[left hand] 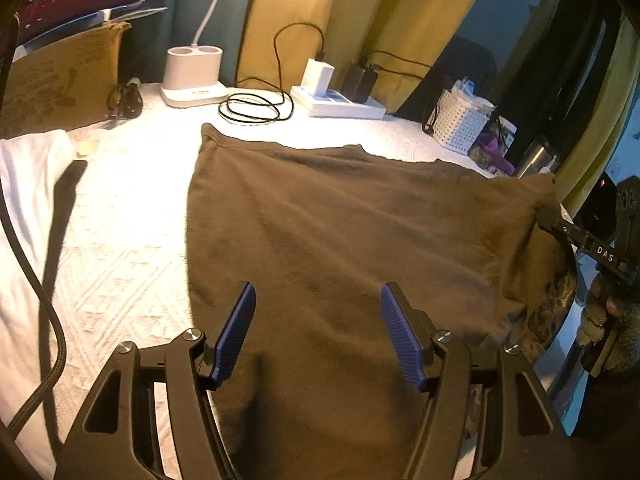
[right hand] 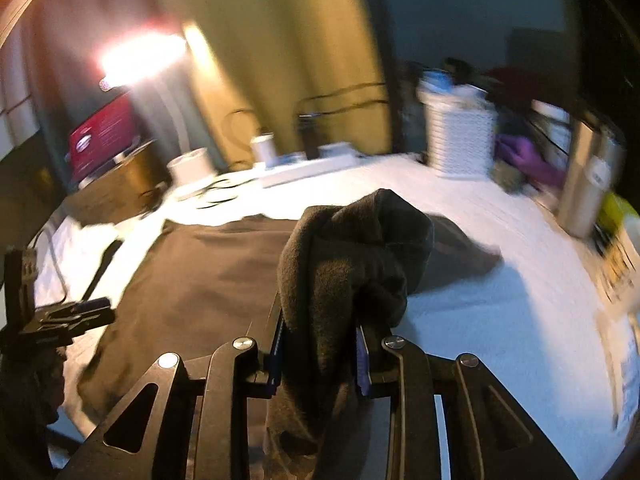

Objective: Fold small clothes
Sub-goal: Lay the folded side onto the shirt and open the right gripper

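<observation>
I am looking down the left gripper [left hand: 318,332], and its blue pads [left hand: 236,332] are standing spread apart with nothing between them, hovering over the near edge of the brown garment [left hand: 340,232]. That garment is lying mostly flat across the middle of the frame on the white textured bedcover [left hand: 120,240]. At the right edge of the same view, the right gripper [left hand: 548,216] is gripping the garment's far right corner, and the cloth there is lifting off the cover. In the right wrist view, which is blurring, the right gripper's fingers are pinching a bunched fold of the brown cloth in the lower centre, with the fabric humping up above the pads and hanging down between them. The left gripper is showing small at the left edge of that frame. A white cloth [left hand: 28,184] is lying at the left, and a white power strip [left hand: 340,104], a coiled black cable [left hand: 252,110] and a white basket [left hand: 460,124] are sitting along the top.
</observation>
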The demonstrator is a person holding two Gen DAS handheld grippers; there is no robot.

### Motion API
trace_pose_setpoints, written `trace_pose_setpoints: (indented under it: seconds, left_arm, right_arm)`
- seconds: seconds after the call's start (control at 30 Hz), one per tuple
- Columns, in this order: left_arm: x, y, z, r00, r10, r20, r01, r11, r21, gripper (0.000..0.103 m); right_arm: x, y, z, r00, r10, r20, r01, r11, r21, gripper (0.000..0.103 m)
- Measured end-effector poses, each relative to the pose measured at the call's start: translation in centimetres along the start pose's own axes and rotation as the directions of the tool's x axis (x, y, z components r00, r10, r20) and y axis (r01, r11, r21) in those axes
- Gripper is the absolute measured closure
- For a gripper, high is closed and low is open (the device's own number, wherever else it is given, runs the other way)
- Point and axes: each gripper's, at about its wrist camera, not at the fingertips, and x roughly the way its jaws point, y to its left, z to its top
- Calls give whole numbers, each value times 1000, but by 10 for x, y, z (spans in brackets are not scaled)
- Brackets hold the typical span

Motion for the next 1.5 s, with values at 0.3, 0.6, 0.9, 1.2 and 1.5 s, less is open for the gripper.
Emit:
trace_pose_setpoints:
  seconds: [0.3, 0.6, 0.9, 1.2, 1.5]
  left_arm:
    - [-26, 20, -15, 999, 10, 48, -9, 1000, -27, 38]
    - [-42, 42, -31, 997, 32, 63, -28, 997, -66, 38]
    - [-49, 48, -36, 996, 49, 71, -44, 996, -75, 38]
    - [-64, 50, -33, 991, 87, 98, -80, 994, -75, 38]
    - [-83, 27, -19, 986, 82, 148, -78, 996, -32, 37]
  right_arm:
    - [30, 109, -14, 986, 139, -95, -154, 972, -180, 75]
    - [60, 169, -50, 965, 150, -215, -205, 943, -261, 75]
    - [61, 190, -56, 968, 102, -231, -167, 944, -285, 70]
    - [46, 226, -72, 914, 296, -278, -372, 885, -281, 32]
    - [5, 223, -75, 901, 365, -233, -423, 857, -294, 31]
